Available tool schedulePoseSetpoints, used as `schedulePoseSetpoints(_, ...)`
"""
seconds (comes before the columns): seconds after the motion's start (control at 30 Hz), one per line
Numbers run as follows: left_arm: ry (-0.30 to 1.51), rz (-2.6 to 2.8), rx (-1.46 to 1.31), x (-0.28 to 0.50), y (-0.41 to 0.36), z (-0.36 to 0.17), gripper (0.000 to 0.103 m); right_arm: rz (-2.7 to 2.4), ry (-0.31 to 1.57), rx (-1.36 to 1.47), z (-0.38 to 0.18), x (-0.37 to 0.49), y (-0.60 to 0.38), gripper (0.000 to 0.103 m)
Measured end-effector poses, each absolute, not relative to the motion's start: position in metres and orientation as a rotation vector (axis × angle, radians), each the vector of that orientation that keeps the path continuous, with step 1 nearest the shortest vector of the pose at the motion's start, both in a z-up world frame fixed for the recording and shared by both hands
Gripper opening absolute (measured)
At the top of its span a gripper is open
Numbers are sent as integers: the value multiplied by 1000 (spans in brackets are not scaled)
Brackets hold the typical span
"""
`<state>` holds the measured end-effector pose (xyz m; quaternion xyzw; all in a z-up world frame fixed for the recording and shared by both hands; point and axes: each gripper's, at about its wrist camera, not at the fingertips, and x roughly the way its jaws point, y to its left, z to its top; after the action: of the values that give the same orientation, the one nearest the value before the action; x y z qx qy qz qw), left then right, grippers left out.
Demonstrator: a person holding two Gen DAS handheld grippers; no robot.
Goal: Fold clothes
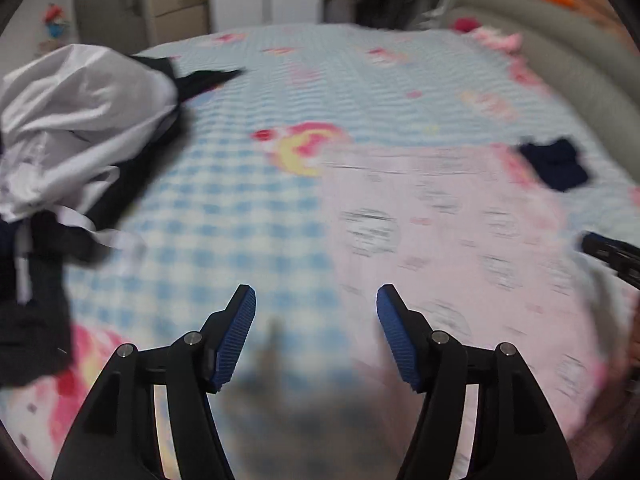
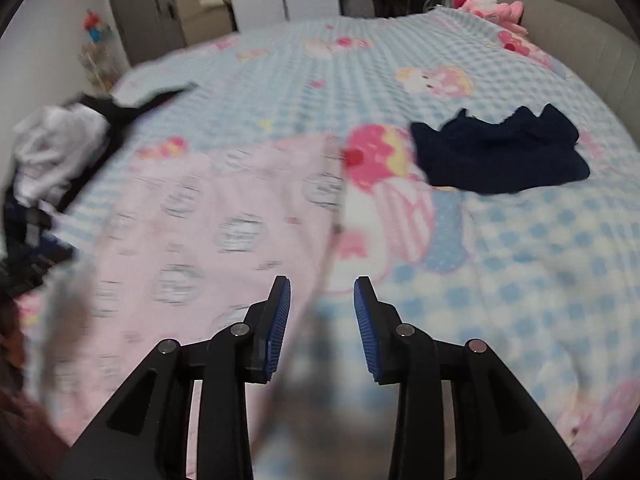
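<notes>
A pink patterned garment (image 1: 440,240) lies spread flat on the bed. My left gripper (image 1: 316,296) hovers open over the garment's left edge, with only bedsheet and cloth below its blue pads (image 1: 236,340). In the right wrist view the same pink garment (image 2: 200,240) fills the lower left. My right gripper (image 2: 322,286) stands open above its right edge, which runs down between the jaws without either pad pressing on it. The right gripper's black tip (image 1: 612,256) shows at the left wrist view's right edge. Both views are blurred.
The bed has a blue checked cartoon-print sheet (image 2: 540,260). A pile of white and black clothes (image 1: 60,140) sits at its left side, also the pile (image 2: 52,160). A folded navy garment (image 2: 500,160) lies to the right. A grey headboard (image 1: 580,72) and pink plush toys (image 2: 492,8) line the far right.
</notes>
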<state>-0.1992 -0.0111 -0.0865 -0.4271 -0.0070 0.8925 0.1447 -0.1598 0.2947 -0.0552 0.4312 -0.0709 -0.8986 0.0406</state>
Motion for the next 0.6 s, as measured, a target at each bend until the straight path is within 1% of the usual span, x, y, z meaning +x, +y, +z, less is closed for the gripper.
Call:
schedulePoseSetpoints(0.03, -36, 2533, -1213, -192, -4, -88, 65, -2722, -247, 1291, -50, -153, 287, 34)
schedulePoseSetpoints(0.1, 22, 2525, -1235, -181, 11, -101, 65, -2680, -261, 1282, -51, -147, 268, 34)
schedulePoseSetpoints(0.17, 76, 2556, -1332, -181, 12, -121, 65, -2661, -238, 1324, -60, -140, 249, 34)
schedulePoseSetpoints(0.2, 91, 2573, -1383, -180, 7, -129, 67, -2672, -215, 1349, -66, -136, 245, 34)
schedulePoseSetpoints(0.27, 45, 2594, -1421, -177, -8, -133, 67, -2718, -152, 1406, -76, -128, 243, 34)
schedulePoseSetpoints(0.3, 0, 2609, -1404, -172, -15, -128, 67, -2741, -152, 1431, -81, -121, 247, 34)
schedulePoseSetpoints(0.33, -50, 2626, -1378, -167, -21, -121, 67, -2765, -170, 1455, -85, -113, 254, 34)
schedulePoseSetpoints(0.4, -128, 2640, -1311, -154, -28, -108, 66, -2774, -266, 1468, -89, -98, 268, 34)
schedulePoseSetpoints(0.5, -213, 2552, -1219, -133, -16, -100, 66, -2765, -266, 1412, -83, -82, 261, 34)
schedulePoseSetpoints(0.53, -213, 2519, -1216, -128, -6, -102, 66, -2761, -259, 1391, -80, -77, 258, 34)
schedulePoseSetpoints(0.6, -135, 2499, -1268, -120, 12, -111, 66, -2737, -211, 1369, -78, -73, 245, 35)
